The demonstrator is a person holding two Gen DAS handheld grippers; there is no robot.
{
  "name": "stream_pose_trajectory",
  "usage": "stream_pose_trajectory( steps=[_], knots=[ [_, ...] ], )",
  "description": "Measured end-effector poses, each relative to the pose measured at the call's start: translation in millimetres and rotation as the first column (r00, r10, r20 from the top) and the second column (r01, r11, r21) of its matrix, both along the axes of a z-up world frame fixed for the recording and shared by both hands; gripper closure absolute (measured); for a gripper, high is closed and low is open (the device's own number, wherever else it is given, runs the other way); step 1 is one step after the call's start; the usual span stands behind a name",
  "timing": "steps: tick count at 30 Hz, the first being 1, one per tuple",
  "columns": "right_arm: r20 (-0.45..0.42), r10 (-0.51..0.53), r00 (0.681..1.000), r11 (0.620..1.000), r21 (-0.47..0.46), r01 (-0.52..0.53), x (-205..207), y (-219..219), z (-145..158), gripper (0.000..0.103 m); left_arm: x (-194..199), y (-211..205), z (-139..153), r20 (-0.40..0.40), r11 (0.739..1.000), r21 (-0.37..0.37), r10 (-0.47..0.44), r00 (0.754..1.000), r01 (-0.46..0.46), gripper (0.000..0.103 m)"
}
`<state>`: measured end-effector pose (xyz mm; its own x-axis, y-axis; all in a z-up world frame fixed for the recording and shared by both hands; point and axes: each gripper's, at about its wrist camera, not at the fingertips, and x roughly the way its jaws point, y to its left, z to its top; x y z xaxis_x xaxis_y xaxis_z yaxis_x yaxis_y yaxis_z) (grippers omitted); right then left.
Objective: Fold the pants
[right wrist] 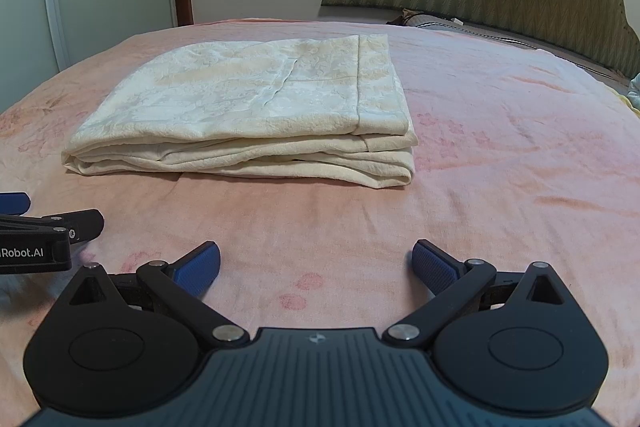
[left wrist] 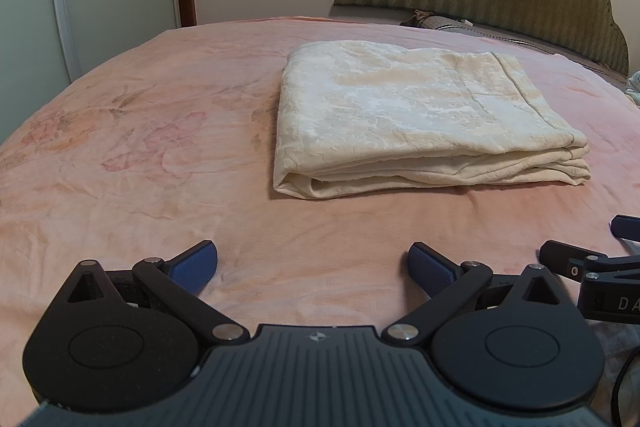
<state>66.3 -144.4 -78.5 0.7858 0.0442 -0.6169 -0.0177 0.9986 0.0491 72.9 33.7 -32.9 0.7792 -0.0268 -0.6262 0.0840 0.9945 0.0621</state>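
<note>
Left gripper (left wrist: pixel 313 265): blue-padded fingers spread, empty, low over my pink floral bedspread (left wrist: pixel 120 155)
Right gripper (right wrist: pixel 316 265): likewise spread, holding nothing
Pants: cream textured trousers (right wrist: pixel 248 115), folded in a stack ahead of both grippers
Risk: loose layered front edges could slide if I nudge them

The black left gripper with blue pads (left wrist: pixel 313 269) and its right twin (right wrist: pixel 316 267) are held side by side, jaws spread wide, nothing gripped.

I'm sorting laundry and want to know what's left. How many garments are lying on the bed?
1. The folded cream pants lie on the pink bedspread, ahead of the open left gripper and right gripper. Something pale at the bed's far right edge is unclear.
</note>
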Motion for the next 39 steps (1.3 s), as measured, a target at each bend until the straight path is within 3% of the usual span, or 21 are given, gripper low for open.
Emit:
stream_pose_trajectory(
  steps=[34,39],
  knots=[
    [0.001,-0.001,1.0,1.0,-0.003,0.001,-1.1,-0.5,0.0,0.0,-0.1,0.1,0.0,-0.001,1.0,0.0,0.0,1.0,0.0,0.0],
    [0.019,-0.045,0.999,0.999,-0.014,0.045,-5.2,-1.3,1.9,0.0,0.0,0.1,0.0,-0.001,1.0,0.001,0.0,1.0,0.0,0.0]
  ],
)
